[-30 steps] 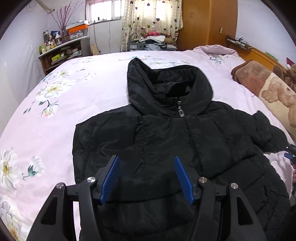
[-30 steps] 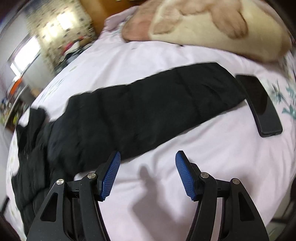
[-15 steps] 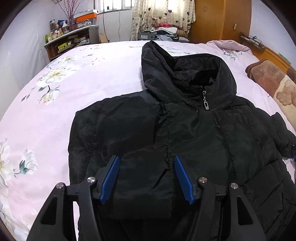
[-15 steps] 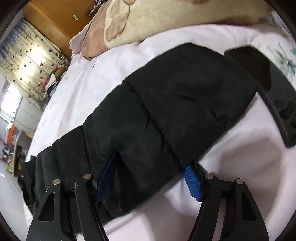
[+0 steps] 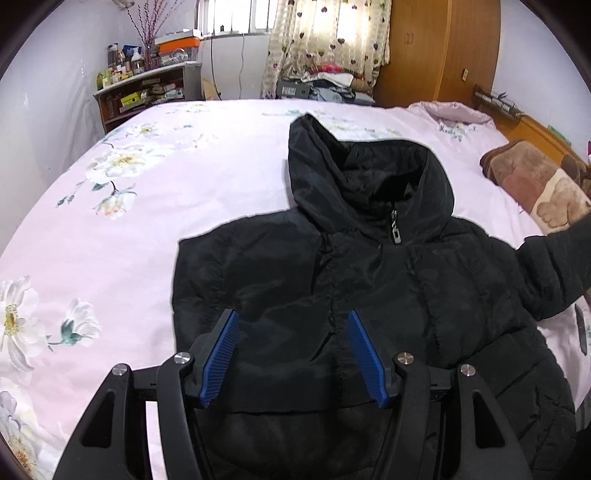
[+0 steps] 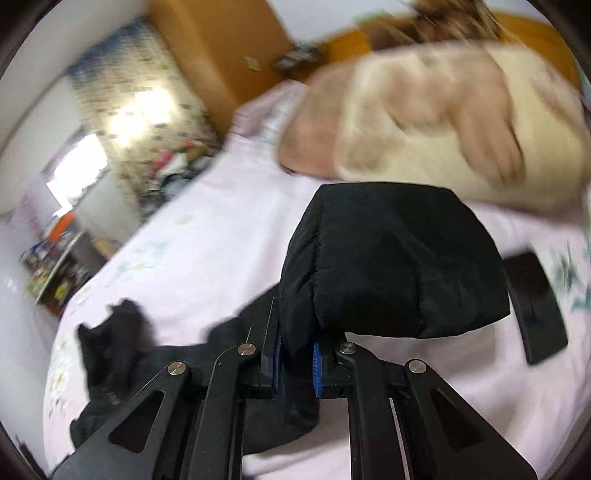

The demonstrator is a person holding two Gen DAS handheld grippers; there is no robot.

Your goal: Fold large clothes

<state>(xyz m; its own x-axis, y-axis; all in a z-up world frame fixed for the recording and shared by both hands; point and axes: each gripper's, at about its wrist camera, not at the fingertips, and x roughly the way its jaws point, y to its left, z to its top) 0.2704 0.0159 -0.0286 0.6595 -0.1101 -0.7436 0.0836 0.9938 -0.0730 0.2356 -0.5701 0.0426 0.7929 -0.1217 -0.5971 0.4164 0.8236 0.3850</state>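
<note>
Right jaws clamped on jacket sleeve (image 6: 391, 258), phone (image 6: 535, 306) and pillow (image 6: 443, 122) beyond; left jaws wide over jacket (image 5: 332, 280).

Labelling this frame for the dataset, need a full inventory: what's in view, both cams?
jacket: 1, black, hooded, spread on the bed
sleeve: 1, black, lifted off the bed, pinched by the right gripper
bed: 1, pink sheet with white flowers
blanket: 1, brown and cream, at the bed's right edge
phone: 1, black, on the sheet right of the sleeve
shelf: 1, brown, cluttered, far left corner
curtain: 1, cream with hearts, at the window
wardrobe: 1, orange wood, far wall
left gripper: blue fingers apart over the jacket front
right gripper: fingers closed on the sleeve
</note>
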